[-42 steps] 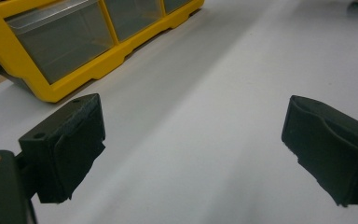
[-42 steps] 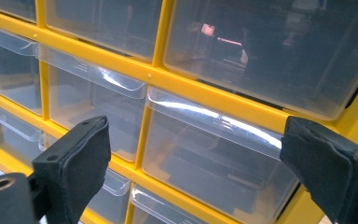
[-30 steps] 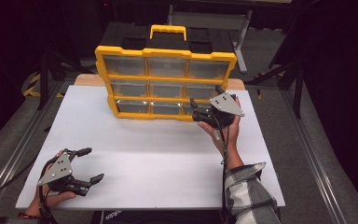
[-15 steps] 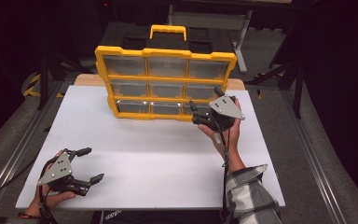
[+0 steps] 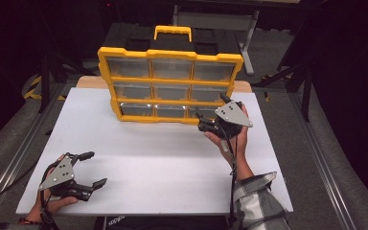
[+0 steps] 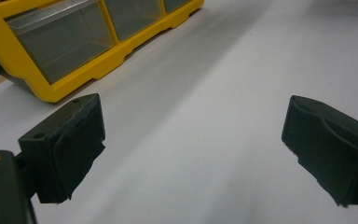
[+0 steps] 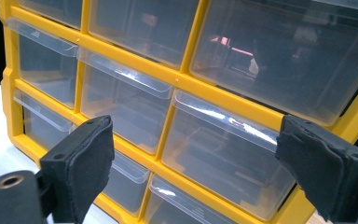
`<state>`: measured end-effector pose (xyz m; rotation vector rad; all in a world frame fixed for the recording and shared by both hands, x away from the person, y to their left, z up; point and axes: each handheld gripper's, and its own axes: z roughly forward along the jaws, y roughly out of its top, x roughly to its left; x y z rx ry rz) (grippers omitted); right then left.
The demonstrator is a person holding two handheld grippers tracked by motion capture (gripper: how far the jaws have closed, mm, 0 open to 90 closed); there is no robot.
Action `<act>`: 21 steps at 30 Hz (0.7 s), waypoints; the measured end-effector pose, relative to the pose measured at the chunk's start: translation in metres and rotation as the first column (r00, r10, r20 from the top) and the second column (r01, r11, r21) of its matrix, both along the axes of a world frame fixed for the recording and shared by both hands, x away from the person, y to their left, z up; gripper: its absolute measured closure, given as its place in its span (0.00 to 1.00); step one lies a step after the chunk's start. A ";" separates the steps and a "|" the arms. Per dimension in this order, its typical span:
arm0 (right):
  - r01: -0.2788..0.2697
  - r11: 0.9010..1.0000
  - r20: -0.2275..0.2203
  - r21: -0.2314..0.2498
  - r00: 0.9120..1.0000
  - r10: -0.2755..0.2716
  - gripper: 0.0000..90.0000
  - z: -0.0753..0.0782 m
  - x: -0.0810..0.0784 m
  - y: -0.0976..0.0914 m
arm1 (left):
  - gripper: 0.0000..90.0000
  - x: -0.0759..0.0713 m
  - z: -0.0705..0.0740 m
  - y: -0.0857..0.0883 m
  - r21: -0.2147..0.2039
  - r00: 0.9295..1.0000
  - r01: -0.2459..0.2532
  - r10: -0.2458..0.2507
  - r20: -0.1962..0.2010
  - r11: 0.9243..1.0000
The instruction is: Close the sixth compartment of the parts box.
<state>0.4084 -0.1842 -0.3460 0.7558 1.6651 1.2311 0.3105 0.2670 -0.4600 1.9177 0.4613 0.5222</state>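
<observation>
A yellow drawer organizer (image 5: 170, 86) with a carry handle and three rows of clear plastic drawers stood upright at the far middle of the white table (image 5: 153, 163). The right gripper (image 5: 211, 117) was held up close to the organizer's lower right corner, its jaws spread apart and empty; in the right gripper view the black pads framed the clear middle-row drawer (image 7: 223, 163) at the organizer's right side, without touching it. The left gripper (image 5: 90, 168) rested low near the table's near left corner, well apart from the organizer, jaws likewise wide open with bare white tabletop between them. A plaid sleeve (image 5: 258, 203) covered the person's right forearm.
</observation>
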 end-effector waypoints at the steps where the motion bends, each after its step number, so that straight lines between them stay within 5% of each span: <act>1: -0.001 1.000 0.001 -0.003 1.000 0.001 0.14 0.000 -0.001 0.000 | 0.08 0.000 0.000 0.000 0.000 1.000 0.000 0.000 0.001 1.000; 21: -0.046 0.999 -0.017 0.001 0.999 0.046 0.14 -0.010 -0.017 0.002 | 0.08 -0.001 0.000 0.000 -0.003 1.000 -0.003 0.003 0.003 1.000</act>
